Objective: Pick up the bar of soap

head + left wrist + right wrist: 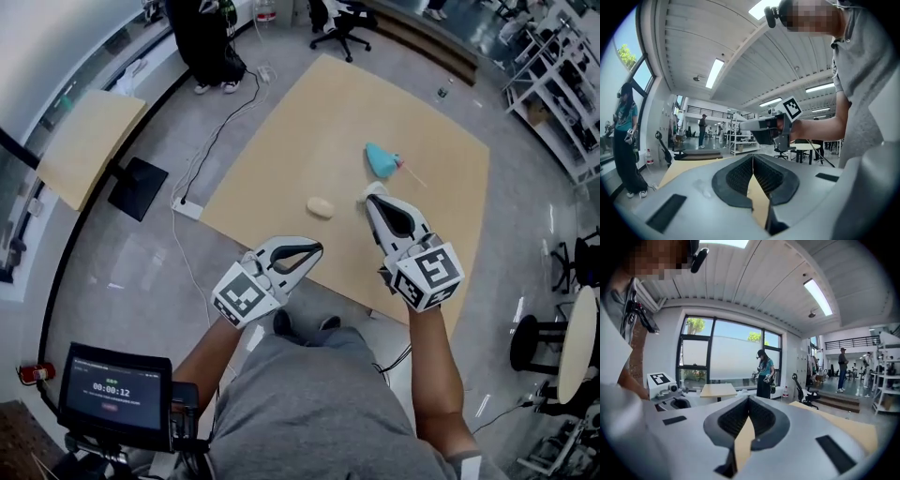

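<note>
Right tool closed; soap near, teal object beyond.

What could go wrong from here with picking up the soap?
1. The left gripper and right gripper are both shut and empty; lowered like that, either would likely shove the bar of soap across the table instead of gripping it.
2. The soap looks rounded and may slip from the jaws.
3. The teal item lies nearby and could get bumped.
</note>
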### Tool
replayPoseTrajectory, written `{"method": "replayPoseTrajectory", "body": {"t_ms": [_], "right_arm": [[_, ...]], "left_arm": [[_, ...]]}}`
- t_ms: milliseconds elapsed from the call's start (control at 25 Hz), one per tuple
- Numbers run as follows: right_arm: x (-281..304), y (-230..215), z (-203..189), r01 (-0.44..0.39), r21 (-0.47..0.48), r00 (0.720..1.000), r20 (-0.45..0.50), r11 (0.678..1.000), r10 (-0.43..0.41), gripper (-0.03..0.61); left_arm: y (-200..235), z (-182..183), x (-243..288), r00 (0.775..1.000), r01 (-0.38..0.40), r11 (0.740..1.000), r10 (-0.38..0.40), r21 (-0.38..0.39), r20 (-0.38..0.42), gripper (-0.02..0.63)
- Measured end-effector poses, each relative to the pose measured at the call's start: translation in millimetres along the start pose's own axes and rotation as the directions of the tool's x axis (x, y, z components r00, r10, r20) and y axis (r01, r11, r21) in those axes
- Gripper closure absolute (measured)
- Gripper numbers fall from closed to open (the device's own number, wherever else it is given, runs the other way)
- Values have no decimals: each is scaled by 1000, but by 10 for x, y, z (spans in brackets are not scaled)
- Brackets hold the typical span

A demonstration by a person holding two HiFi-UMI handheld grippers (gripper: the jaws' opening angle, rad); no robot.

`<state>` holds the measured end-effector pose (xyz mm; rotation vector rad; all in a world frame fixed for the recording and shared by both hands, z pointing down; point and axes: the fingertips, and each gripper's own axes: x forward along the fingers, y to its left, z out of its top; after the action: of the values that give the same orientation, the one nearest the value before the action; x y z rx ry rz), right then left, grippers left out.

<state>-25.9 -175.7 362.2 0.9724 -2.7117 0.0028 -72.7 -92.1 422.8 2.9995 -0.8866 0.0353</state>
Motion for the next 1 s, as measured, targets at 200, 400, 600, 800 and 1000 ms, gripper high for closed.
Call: {"method": "replayPoseTrajectory", "body": {"t_ms": [200, 400, 600, 800, 1000], "right_arm": [[-654, -8, 309, 72, 60, 990, 114, 996, -79, 572], [-1078, 189, 342, 132, 56, 978, 153, 990, -139, 572], [-2272, 364, 179, 164, 64, 969, 178, 984, -173, 572], [-3343, 674, -23, 184, 55, 963, 191, 981, -191, 572], [-3966, 1103, -226, 180, 27, 967, 176, 983, -182, 572]], "left_arm": [[-101, 313, 15, 997, 43, 998, -46, 55, 65, 607], [-91, 419, -235, 994, 29, 999, -33, 40, 103, 607], [-963, 485, -164, 998, 4, 1000, -6, 29, 67, 607], [-1943, 502, -166, 999, -3, 1000, 2, 27, 51, 607], [-2747, 536, -417, 998, -26, 999, 23, 48, 57, 607]]}}
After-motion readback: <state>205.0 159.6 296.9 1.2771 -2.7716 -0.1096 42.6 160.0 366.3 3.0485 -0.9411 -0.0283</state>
